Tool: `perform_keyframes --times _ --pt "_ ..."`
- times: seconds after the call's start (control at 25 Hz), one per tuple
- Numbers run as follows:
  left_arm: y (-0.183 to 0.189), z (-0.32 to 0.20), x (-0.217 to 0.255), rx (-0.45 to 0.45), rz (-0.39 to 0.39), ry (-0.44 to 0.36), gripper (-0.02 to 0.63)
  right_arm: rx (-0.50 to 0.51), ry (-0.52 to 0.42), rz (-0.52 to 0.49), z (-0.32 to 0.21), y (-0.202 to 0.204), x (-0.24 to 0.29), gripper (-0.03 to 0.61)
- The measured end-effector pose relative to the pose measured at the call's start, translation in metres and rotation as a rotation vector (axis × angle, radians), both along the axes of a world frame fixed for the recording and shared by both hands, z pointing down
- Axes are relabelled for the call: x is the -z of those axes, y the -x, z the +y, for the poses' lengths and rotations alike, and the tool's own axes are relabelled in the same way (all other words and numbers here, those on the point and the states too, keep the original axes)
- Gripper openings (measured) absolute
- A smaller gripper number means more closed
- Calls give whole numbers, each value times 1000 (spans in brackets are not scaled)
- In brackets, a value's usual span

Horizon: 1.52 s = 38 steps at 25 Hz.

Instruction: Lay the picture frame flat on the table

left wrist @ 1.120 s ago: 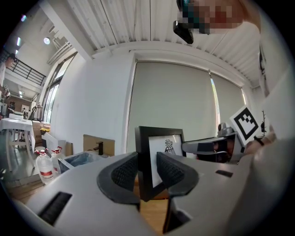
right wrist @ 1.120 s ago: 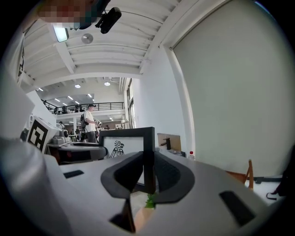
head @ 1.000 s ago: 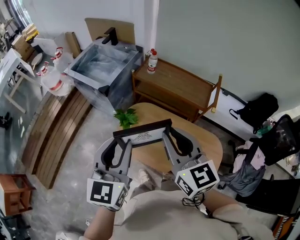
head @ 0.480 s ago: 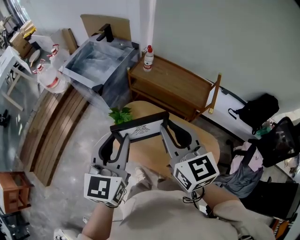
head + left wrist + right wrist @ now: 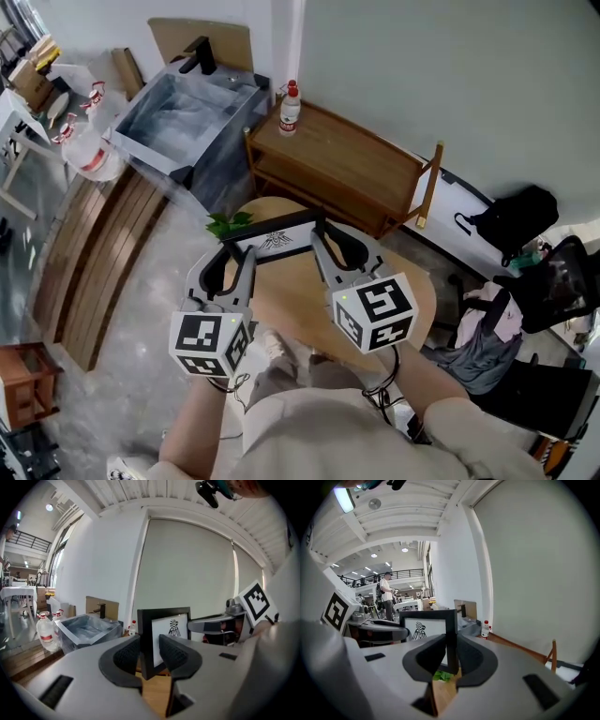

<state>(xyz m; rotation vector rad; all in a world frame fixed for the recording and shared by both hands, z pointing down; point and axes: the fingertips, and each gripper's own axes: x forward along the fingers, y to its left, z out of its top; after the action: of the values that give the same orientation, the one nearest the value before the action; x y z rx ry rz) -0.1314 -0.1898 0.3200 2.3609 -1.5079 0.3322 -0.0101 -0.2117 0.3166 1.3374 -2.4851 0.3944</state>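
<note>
My left gripper [image 5: 149, 651] has its pads pinched on the left upright edge of the picture frame [image 5: 171, 625]. My right gripper [image 5: 451, 651] is clamped the same way on the frame's right edge, so I hold it between the two. In the head view the frame [image 5: 277, 239] stands upright with its printed face towards me, over the far part of the round wooden table [image 5: 291, 305]. I cannot tell whether its lower edge touches the tabletop. A small green plant [image 5: 225, 223] sits just beyond the frame's left end. Farther off, a wooden bench [image 5: 347, 164] stands along the wall with a white bottle [image 5: 290, 108] on its left end. A grey basin [image 5: 183, 117] lies to its left.
</note>
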Motion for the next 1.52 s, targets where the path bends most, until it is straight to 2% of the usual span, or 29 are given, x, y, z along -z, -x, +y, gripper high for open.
perform_keyframes --times 0.44,0.76,1.12,1.52 --pt "-1 -51 -124 -11 62 198 124 -46 228 41 -47 -1 -122 54" --pt "2 -57 -239 4 86 362 124 -57 435 53 -55 1 -242 54" --pt "-1 -42 -380 9 114 536 124 -88 630 80 -40 -2 -385 54" --pt "6 -18 -520 30 146 705 126 -103 780 127 -14 4 -522 54"
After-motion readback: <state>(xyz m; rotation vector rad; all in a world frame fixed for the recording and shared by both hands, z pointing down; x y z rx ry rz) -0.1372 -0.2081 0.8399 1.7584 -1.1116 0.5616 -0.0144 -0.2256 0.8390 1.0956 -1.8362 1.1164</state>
